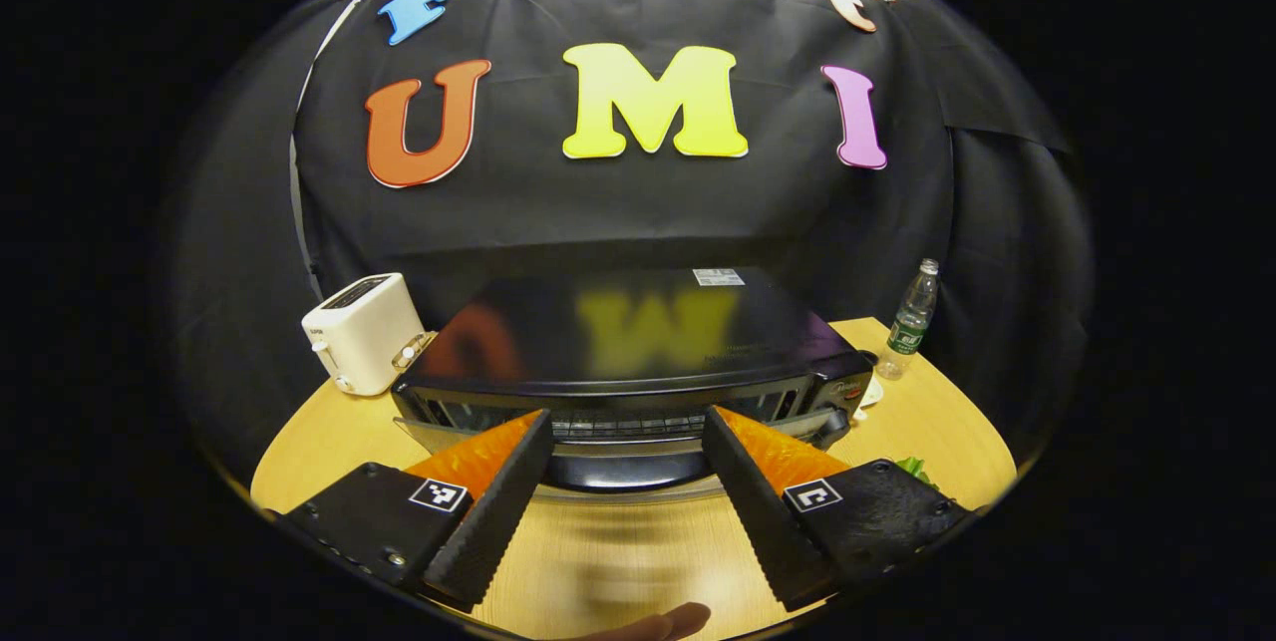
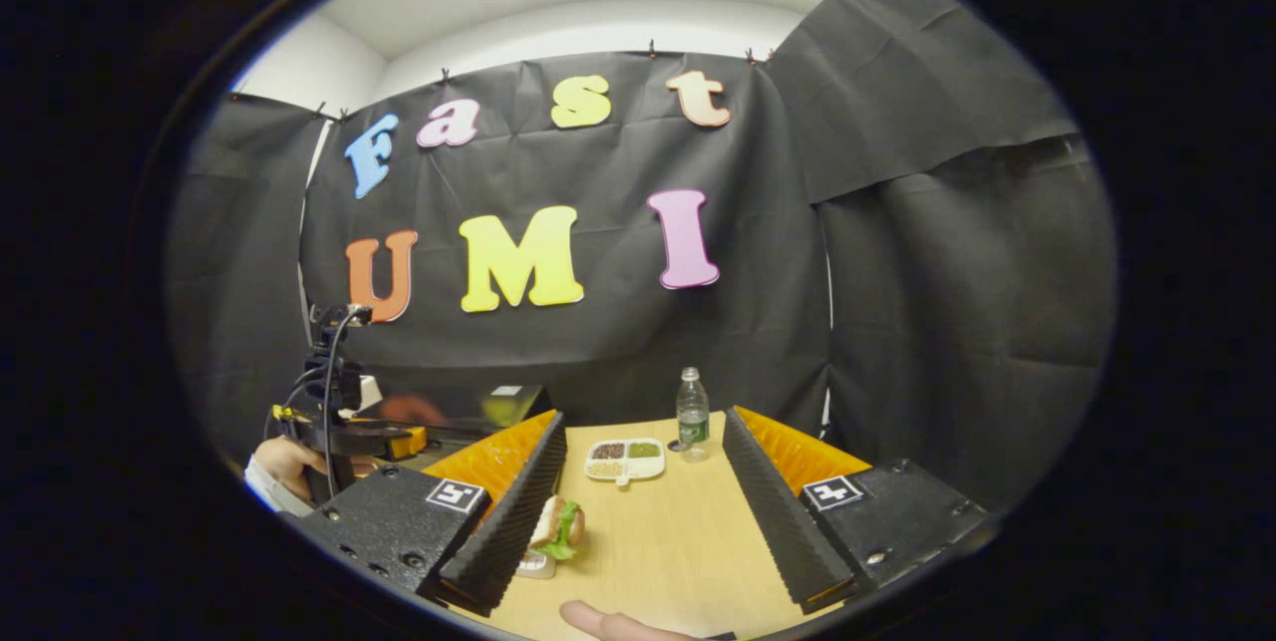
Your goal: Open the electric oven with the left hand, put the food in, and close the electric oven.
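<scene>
Left gripper (image 1: pixel 626 481): released, fingers astride the electric oven (image 1: pixel 638 362) door handle (image 1: pixel 628 467); best clenched squarely, then drawn down. Right gripper (image 2: pixel 643 496): released near the sandwich (image 2: pixel 558 528).

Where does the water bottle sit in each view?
Left gripper view: the water bottle stands at right, on the table's far edge, right of the electric oven.
Right gripper view: it stands centre, just right of the compartment dish.
Shared landmark: the wooden table.

Wooden table (image 2: pixel 678 531): oven (image 1: pixel 628 342), toaster (image 1: pixel 364 332), bottle (image 2: pixel 692 414), tray (image 2: pixel 625 459), probably sandwich (image 2: pixel 558 528).
</scene>
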The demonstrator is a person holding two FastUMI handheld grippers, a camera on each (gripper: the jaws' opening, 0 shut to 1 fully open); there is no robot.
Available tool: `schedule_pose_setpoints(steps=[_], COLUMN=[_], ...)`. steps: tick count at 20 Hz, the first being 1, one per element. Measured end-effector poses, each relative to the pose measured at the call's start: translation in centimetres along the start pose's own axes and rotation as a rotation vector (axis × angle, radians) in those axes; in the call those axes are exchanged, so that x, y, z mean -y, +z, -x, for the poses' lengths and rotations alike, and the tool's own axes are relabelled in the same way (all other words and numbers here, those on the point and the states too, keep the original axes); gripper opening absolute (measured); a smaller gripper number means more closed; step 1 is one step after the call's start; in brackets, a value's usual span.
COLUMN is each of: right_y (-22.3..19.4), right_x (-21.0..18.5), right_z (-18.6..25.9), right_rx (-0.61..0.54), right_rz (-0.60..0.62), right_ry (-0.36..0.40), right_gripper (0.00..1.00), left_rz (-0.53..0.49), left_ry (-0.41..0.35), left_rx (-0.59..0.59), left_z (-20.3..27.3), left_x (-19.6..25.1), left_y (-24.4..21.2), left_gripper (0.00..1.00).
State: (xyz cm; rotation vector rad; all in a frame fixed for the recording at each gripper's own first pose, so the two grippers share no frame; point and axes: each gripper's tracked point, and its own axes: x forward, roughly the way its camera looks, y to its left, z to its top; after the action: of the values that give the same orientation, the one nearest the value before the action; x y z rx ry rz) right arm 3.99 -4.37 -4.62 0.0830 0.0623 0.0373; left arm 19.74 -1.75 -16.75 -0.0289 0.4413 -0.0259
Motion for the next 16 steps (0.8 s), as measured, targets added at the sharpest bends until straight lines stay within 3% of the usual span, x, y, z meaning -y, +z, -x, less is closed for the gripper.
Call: schedule_pose_setpoints(steps=[8, 16], right_y=[-0.6, -1.4], right_x=[-1.4, -1.9], right_z=[0.3, 0.1], right_rx=[-0.021, -0.043], right_rz=[0.014, 0.022], right_ry=[0.022, 0.032], right_gripper=[0.97, 0.97], left_rz=[0.028, 0.003], left_ry=[-0.017, 0.012], left_rx=[-0.023, -0.038], left_z=[4.9, 6.7], left_x=[0.5, 0.7], left_y=[-5.8, -11.8], left_gripper=[1.0, 0.98])
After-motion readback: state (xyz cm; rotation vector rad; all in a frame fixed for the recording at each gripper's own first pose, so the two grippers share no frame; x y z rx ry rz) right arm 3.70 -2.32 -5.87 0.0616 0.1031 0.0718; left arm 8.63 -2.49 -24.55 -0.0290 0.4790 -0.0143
